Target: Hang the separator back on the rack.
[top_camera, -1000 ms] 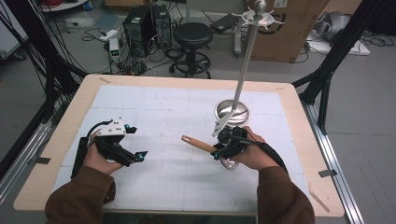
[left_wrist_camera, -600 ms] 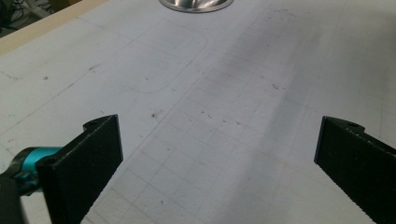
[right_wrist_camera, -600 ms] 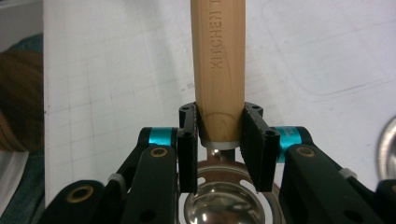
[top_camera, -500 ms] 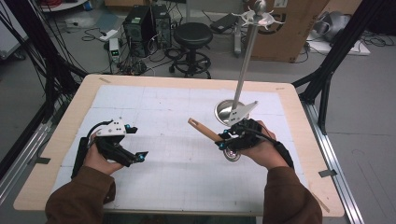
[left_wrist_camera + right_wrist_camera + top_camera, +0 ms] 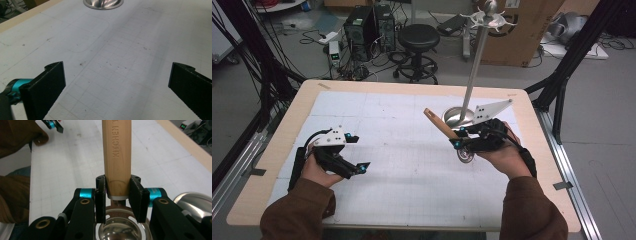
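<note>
White gridded tabletop [image 5: 412,165]: my right tongs [image 5: 117,195] clamp the ladle [image 5: 116,157] by its wooden handle, near the stand [image 5: 474,75]; left tongs [image 5: 117,82] gape open.

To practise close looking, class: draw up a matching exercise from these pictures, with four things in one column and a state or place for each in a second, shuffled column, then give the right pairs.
Things:
1. left gripper
2. right gripper
3. wooden handle
4. stand base

States or places:
A. round shiny metal, standing on the table
B. clamped between two black jaws
C. jaws wide apart, nothing between them
D. jaws shut on a utensil

Pairs: 1-C, 2-D, 3-B, 4-A
</note>
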`<state>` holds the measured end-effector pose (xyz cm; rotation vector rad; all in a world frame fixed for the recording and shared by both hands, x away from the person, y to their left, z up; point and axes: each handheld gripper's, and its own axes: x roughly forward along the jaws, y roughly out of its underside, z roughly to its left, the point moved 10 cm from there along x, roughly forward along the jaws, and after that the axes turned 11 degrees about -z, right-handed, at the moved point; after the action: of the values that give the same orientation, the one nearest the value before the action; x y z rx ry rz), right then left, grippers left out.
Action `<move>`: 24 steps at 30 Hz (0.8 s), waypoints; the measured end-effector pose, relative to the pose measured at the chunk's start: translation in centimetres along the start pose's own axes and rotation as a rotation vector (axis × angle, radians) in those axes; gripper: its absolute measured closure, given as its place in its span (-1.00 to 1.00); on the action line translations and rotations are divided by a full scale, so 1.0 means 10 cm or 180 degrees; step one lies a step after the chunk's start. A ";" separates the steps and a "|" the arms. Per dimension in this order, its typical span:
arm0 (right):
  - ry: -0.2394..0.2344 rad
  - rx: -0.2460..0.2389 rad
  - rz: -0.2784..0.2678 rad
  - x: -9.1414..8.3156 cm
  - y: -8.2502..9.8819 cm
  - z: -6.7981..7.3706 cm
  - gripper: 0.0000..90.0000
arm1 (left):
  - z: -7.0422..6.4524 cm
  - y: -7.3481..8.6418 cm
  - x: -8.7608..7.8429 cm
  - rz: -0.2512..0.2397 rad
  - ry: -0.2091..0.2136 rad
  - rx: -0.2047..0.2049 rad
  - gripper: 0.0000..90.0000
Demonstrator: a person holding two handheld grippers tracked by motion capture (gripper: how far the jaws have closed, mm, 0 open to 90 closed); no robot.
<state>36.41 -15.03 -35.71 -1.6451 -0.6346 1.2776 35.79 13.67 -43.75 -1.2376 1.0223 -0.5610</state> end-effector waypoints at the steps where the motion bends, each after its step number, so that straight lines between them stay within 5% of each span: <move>1: 0.0012 -0.0022 -0.0011 -0.02 -0.02 -0.01 0.53 | 0.00 0.00 0.00 0.0003 0.0001 0.0004 -0.96; 24: 0.0329 -0.0089 -0.0496 -0.42 -0.45 -0.20 0.53 | 0.00 -0.02 -0.01 -0.0042 0.0004 -0.0011 -0.96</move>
<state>37.50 -17.25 -29.77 -1.6396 -0.7054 1.0693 35.74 13.69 -43.51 -1.2480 1.0172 -0.5706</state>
